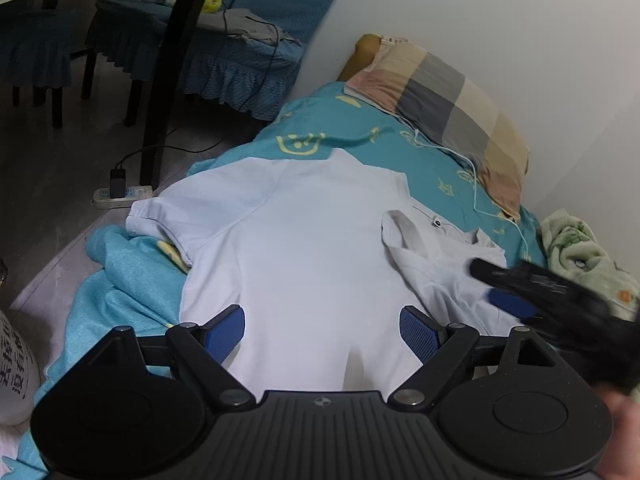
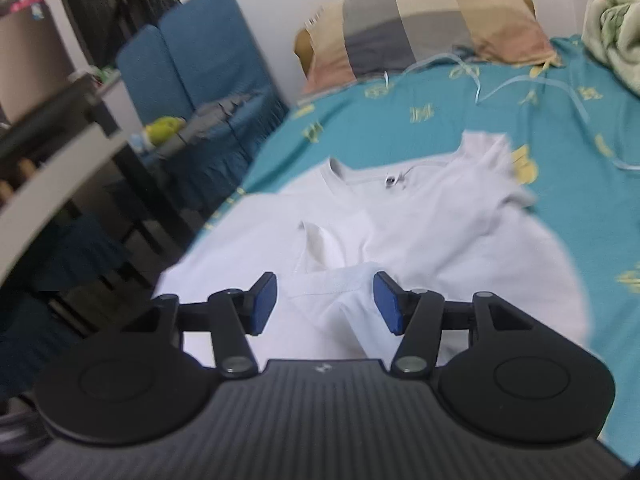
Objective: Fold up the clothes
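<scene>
White cotton shirt (image 2: 420,240), judged soft, limp; folded sleeve (image 2: 332,280) between right gripper (image 2: 325,303) spread jaws; left gripper (image 1: 322,330) likewise spread.

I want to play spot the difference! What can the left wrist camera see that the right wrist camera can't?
Only the left wrist view shows the power strip on the floor and the right gripper coming in from the side. Only the right wrist view shows the white shelf at the left. Both show the white shirt, the teal sheet, the checked pillow and open jaws.
</scene>
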A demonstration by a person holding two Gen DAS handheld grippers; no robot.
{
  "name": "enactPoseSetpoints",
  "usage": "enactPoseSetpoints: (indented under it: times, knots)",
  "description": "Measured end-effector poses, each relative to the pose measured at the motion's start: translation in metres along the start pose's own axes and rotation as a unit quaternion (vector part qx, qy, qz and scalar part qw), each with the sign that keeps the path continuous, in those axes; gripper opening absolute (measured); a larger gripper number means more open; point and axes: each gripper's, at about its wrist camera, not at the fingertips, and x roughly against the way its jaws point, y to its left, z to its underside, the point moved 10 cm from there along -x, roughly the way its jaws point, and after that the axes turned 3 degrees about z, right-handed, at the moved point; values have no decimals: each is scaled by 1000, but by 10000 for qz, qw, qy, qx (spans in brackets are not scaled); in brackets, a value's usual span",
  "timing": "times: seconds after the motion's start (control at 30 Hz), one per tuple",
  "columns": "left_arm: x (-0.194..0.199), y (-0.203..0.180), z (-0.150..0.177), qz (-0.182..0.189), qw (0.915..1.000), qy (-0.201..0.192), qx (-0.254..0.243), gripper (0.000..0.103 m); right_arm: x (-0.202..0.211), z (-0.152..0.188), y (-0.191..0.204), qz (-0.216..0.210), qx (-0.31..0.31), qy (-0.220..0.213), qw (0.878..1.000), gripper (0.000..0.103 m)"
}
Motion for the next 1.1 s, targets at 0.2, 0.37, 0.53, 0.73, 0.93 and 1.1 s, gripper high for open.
enactPoseSetpoints:
  times: [0.2, 0.37, 0.53, 0.73, 0.93, 1.1]
  knots:
    - [11, -23, 15, 200, 9992, 86, -335, 87, 134, 9, -25, 274, -130, 31, 9995, 56]
    - [33, -54, 48, 474, 9960, 284, -705, 87, 212, 36, -47, 547, -123, 121, 9984, 56]
    - [58, -92, 82, 668, 9914, 423, -1038, 86, 249, 58, -91, 642, -742, -201, 9950, 56]
    - [87, -155, 134, 916, 9811, 638, -1581, 86, 269, 55, -136, 878, -1260, -453, 9871, 58]
    - [88, -230, 217, 1330, 9612, 1238, -2074, 82, 285, 53, -179, 1136, -1526, -665, 9795, 58]
    - [70, -265, 286, 1430, 9420, 1822, -2427, 71, 288, 58, -208, 1095, -2027, -675, 9707, 58]
